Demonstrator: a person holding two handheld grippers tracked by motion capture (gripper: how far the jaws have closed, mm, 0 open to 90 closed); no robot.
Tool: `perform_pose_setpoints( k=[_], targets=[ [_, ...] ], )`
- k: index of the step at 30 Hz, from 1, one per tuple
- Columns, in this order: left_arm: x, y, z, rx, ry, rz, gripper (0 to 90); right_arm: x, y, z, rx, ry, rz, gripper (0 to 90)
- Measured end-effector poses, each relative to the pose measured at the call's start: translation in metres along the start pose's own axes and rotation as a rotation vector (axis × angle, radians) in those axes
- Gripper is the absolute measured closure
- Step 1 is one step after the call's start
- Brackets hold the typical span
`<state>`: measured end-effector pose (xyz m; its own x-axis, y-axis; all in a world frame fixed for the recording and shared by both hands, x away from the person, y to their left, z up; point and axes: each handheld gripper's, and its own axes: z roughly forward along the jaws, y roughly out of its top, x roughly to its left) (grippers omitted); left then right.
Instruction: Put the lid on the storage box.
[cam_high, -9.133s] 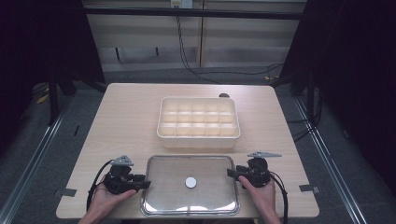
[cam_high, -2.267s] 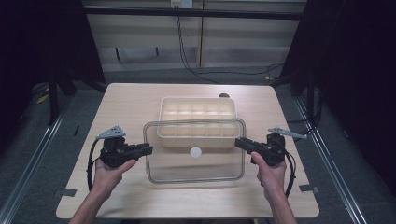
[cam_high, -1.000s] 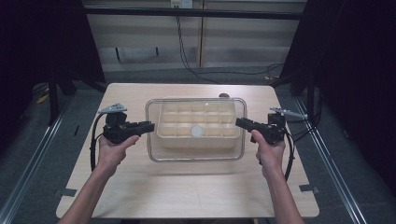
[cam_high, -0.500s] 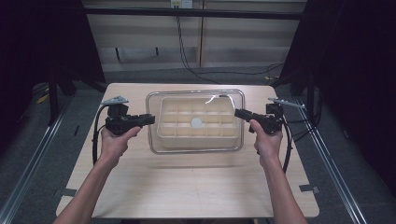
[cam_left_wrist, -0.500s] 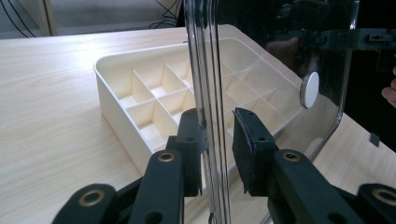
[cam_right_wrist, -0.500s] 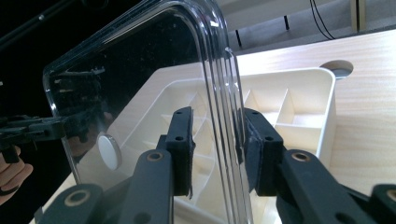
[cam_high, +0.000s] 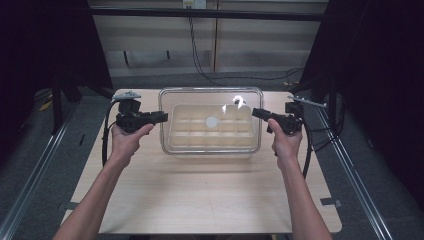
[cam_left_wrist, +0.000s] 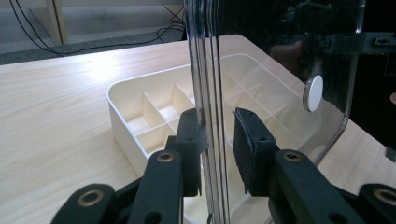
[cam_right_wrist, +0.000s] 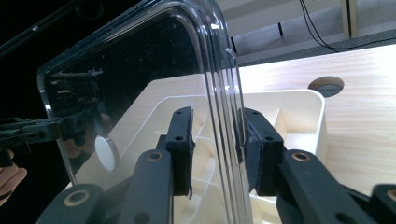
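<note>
While both grippers pinch its short edges, the clear rectangular plastic lid (cam_high: 210, 121) hangs mid-frame. Left gripper (cam_high: 161, 117) and right gripper (cam_high: 257, 113) hold it directly above the cream compartmented plastic box (cam_high: 210, 141), long axes aligned.

High view looks down; both gripper views sit close, sharing the clear lid (cam_high: 210, 121) and tray (cam_high: 210, 135).

A clear lid (cam_high: 210, 102) with a white round knob (cam_high: 212, 121) is showing above a cream tray (cam_high: 210, 142). Black grippers (cam_high: 161, 117) are contrasting with the pale wood-grain table (cam_high: 200, 200).
</note>
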<state>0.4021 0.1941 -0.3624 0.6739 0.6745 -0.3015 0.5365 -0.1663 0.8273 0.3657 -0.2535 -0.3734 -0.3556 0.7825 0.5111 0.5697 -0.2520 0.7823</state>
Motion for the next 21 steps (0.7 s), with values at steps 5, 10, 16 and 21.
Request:
perform_pose_setpoints(
  k=[5, 10, 16, 21],
  targets=[
    [0.007, 0.002, 0.009, 0.005, 0.015, -0.019, 72.1, -0.003, 0.005, 0.006, -0.002, 0.001, -0.014, 66.5],
    [0.009, 0.004, 0.015, 0.021, 0.025, -0.017, 72.1, -0.008, 0.005, 0.012, 0.006, -0.011, -0.006, 66.6],
    [0.011, 0.008, 0.020, 0.016, 0.036, -0.029, 71.9, -0.014, 0.005, 0.017, 0.012, -0.020, 0.012, 66.6],
    [0.011, 0.011, 0.023, 0.016, 0.037, -0.029, 71.9, -0.018, 0.007, 0.018, 0.016, -0.022, 0.018, 66.6]
  ],
)
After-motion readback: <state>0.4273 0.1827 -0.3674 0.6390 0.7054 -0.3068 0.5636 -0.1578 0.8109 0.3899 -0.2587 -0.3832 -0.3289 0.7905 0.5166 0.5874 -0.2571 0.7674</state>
